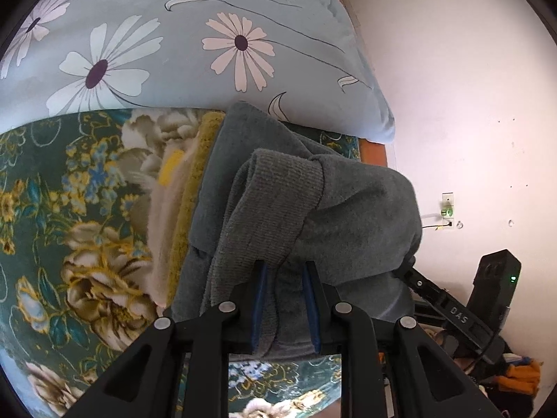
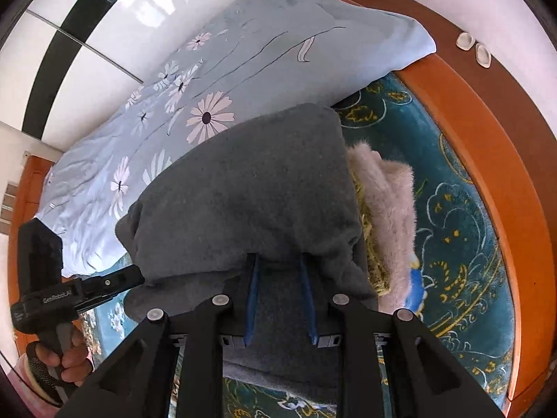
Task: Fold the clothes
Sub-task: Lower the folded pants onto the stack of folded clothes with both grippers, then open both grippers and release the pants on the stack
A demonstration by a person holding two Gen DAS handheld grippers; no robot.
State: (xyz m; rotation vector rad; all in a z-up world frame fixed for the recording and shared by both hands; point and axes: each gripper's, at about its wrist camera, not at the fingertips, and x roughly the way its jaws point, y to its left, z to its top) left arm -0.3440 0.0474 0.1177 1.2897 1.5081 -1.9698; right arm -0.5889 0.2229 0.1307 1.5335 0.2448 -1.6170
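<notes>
Both grippers holding a grey garment over the stack on the bed

The left gripper (image 1: 283, 299) and the right gripper (image 2: 280, 299) are each clamping folds of the grey garment (image 1: 313, 209), which is lying bundled against a cream and yellow stack of clothes (image 1: 177, 216), in front of the daisy-print pillow (image 1: 174, 41). Judging by this, a fold or a placing onto that stack is underway; the next move calls for level, even edges.

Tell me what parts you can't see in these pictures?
- Left wrist view: the grey sweater drapes over the left gripper, hiding the jaws' tips.
- Right wrist view: the same sweater covers the right gripper too, and most of the fluffy pink garment and yellow knit beside it.
- Both views: the sweater's full shape is cut off behind the gripper frames.
</notes>
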